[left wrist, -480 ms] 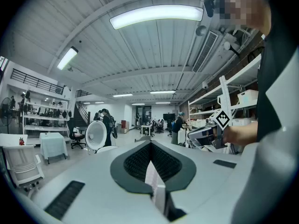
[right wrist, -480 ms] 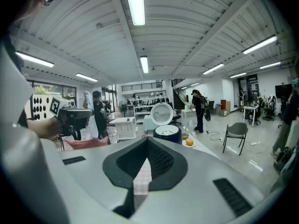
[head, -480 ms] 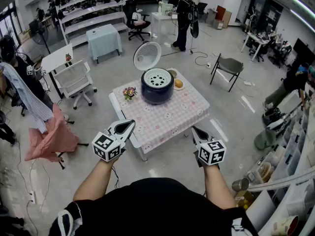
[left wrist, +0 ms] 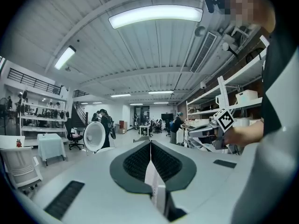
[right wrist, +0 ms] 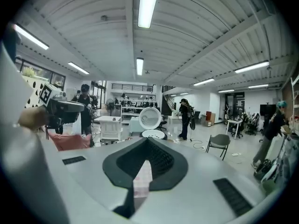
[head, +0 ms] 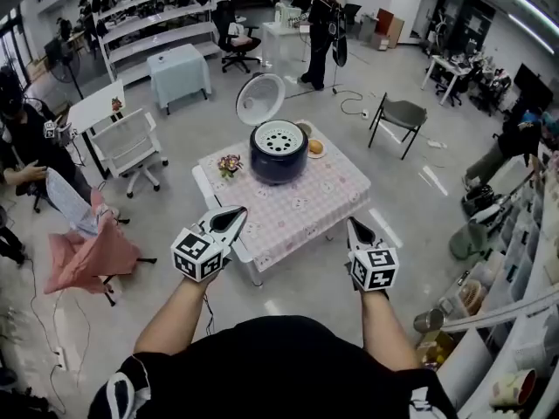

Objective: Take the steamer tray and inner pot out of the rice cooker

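The dark blue rice cooker [head: 279,153] stands on the far half of a table with a pink checked cloth [head: 293,201]. Its white lid [head: 260,99] is up, and the white perforated steamer tray [head: 279,137] sits in its mouth; the inner pot is hidden under it. My left gripper [head: 232,217] and right gripper [head: 355,226] hover shut and empty short of the table's near edge, well away from the cooker. The right gripper view shows the lid [right wrist: 150,117] and tray [right wrist: 153,134] far beyond the closed gripper [right wrist: 147,140]. In the left gripper view, only the lid [left wrist: 95,136] shows past the shut gripper [left wrist: 150,143].
A small flower pot [head: 231,164] and a plate with an orange item [head: 315,147] share the table. A white chair [head: 131,142] and pink cloth [head: 87,250] stand at the left, a grey chair [head: 403,114] at the right. People stand at the back and left.
Both grippers have crept slightly up the picture toward the table. The person at the left has lowered the light cloth. The cooker has not moved.
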Demonstrator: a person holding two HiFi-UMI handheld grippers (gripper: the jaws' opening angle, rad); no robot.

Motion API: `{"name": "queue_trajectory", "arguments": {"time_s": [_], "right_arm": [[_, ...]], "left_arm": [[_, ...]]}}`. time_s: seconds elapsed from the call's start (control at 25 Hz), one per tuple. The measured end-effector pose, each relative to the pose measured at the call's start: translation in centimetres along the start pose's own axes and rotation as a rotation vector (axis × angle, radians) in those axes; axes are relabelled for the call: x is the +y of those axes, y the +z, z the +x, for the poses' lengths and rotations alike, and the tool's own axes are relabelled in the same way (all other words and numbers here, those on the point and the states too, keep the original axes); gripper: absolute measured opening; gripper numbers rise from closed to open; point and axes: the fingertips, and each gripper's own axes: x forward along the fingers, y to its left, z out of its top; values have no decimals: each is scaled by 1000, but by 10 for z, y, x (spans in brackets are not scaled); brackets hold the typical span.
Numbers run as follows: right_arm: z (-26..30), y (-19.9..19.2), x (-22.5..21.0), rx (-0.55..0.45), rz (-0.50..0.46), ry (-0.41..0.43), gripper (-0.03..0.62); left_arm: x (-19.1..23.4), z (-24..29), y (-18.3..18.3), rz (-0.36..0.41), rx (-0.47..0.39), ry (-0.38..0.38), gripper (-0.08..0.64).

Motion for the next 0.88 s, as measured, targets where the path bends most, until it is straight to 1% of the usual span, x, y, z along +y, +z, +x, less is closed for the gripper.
{"name": "queue_trajectory", "arguments": {"time_s": [0.2,0.28,0.32,0.4,0.48,0.52,0.64,0.72,0.88], "right_arm": [[-2,8,4,0,-1,-24,11],[-3,6,3,9,2,-30,23],[-4,4,3,16,2,-28,35],[-5,1,3,28,0,-18,72],[-5,2,2,35,-2,-8,143],[-5,4,0,34,-1,-5,176],[-4,7,-3,30,-1,-1,230],[-1,7,-5,28,2,4,250],[7,4,-9,35,12,9,267]], "left_arm": [[5,-1,6,-4,-9,0,25],[8,-1,6,-9,-19,0,32],[9,-1,6,-15,-22,3,52],[10,0,5,-23,-21,10,121],[11,2,6,-24,-18,14,167],[12,3,6,-24,-16,15,184],[14,5,4,-28,-11,17,224],[17,7,2,-28,-3,22,238],[23,15,-1,-29,10,32,250]]}}
